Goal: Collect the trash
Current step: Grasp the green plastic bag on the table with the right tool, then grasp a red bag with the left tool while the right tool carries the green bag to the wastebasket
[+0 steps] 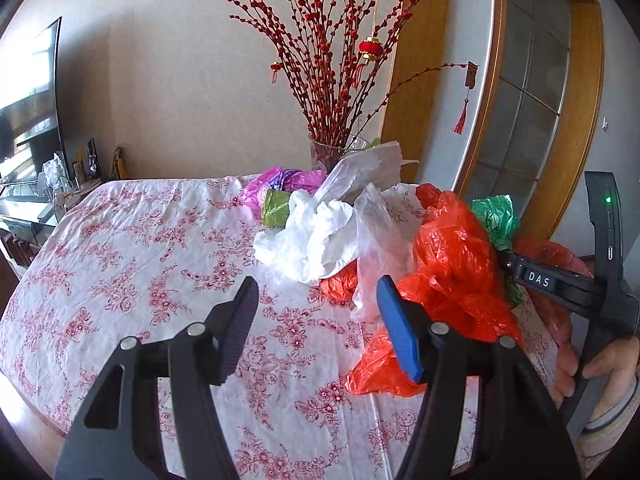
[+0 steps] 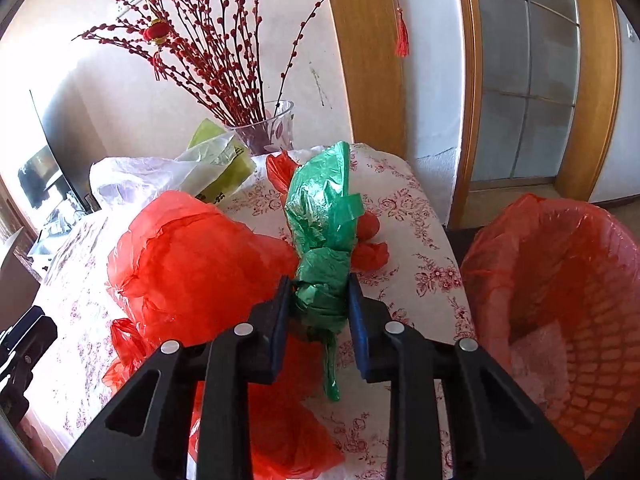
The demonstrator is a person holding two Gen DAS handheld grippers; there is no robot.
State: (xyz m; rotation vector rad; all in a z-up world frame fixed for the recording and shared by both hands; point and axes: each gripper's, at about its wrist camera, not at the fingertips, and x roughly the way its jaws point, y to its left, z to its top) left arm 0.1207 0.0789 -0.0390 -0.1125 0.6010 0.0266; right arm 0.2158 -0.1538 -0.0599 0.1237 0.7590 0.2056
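Mid-pickup: right gripper (image 2: 319, 304) pinching green bag (image 2: 322, 236) at frame centre, above the table (image 2: 424, 216); next, likely carrying right to the lined bin (image 2: 560, 300) and letting go. Left gripper (image 1: 318, 312) spread, empty, beside red bag (image 1: 448, 280). Bin bottom cut off, contents unclear

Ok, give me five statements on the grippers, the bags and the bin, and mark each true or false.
1. The right gripper is shut on the green bag. True.
2. The left gripper holds a white bag. False: its jaws stand open over the tablecloth with nothing between them.
3. The waste basket is lined with an orange-red bag. True.
4. The glass vase holds yellow flowers. False: it holds red-budded branches.
5. The pink bag lies inside the basket. False: it lies on the table near the vase.
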